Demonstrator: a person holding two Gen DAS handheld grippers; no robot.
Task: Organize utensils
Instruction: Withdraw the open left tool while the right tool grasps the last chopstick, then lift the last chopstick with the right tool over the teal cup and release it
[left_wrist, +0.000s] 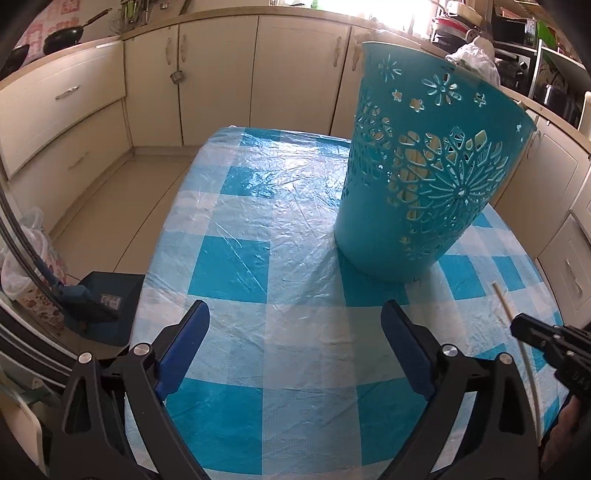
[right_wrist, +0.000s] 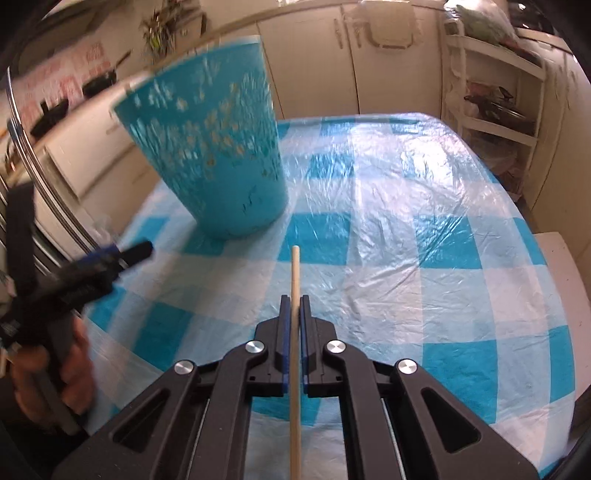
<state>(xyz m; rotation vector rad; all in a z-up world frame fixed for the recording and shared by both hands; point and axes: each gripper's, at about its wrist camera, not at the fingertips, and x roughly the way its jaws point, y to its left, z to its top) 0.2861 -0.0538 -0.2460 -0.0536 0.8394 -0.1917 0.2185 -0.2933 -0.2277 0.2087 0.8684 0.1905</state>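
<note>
Teal basket (left_wrist: 424, 177) — pale sticks (left_wrist: 413, 173) inside

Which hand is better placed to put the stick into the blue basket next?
Right. The right gripper is shut on the stick, pointing toward the basket. The left gripper is open and holds nothing.

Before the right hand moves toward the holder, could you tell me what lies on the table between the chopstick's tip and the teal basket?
Nothing: in the right wrist view, only bare checked tablecloth separates the chopstick from the teal basket.
</note>
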